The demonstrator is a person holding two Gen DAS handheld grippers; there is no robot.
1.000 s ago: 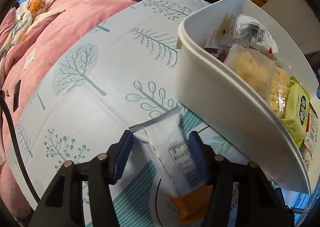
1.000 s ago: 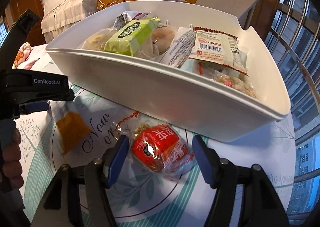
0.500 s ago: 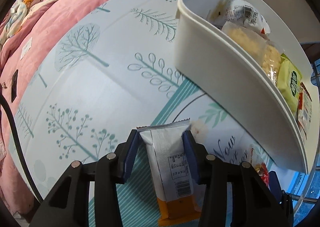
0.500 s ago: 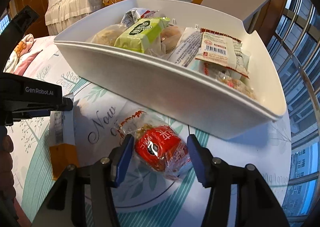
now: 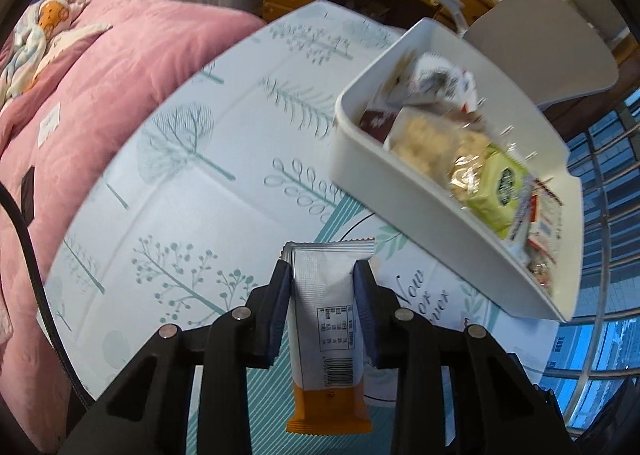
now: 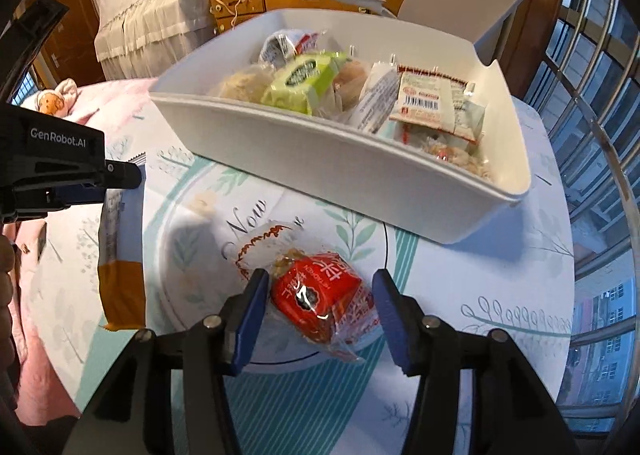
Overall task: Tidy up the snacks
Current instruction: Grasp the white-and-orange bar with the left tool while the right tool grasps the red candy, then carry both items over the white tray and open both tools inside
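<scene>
1. Where the left wrist view looks down its fingers, the left gripper (image 5: 323,287) is clamped on a silver-and-orange snack bar (image 5: 326,329); both blue pads press the wrapper's sides, and its orange end hangs below the jaws. The bar appears lifted clear of the tree-print tablecloth (image 5: 188,191). The white bin (image 5: 420,211), already holding several packets, sits toward the table's far right edge. To do this step well, I would carry the bar over the bin's near rim high enough that the dangling end clears it, then let go above a free spot inside.

2. Seen from the right wrist view, the right gripper (image 6: 318,309) has a red-labelled snack packet (image 6: 320,303) between its pads. The left pad touches the packet's clear wrapper; the right pad seems to stand a little off it, so I judge the hold loose or unfinished. The packet lies near the table's front edge, in front of the white bin (image 6: 340,171). The left gripper (image 6: 120,175) and its bar show at the left. Squeezing more firmly on the red body, not the crinkly film, would make a slip less likely.
</scene>
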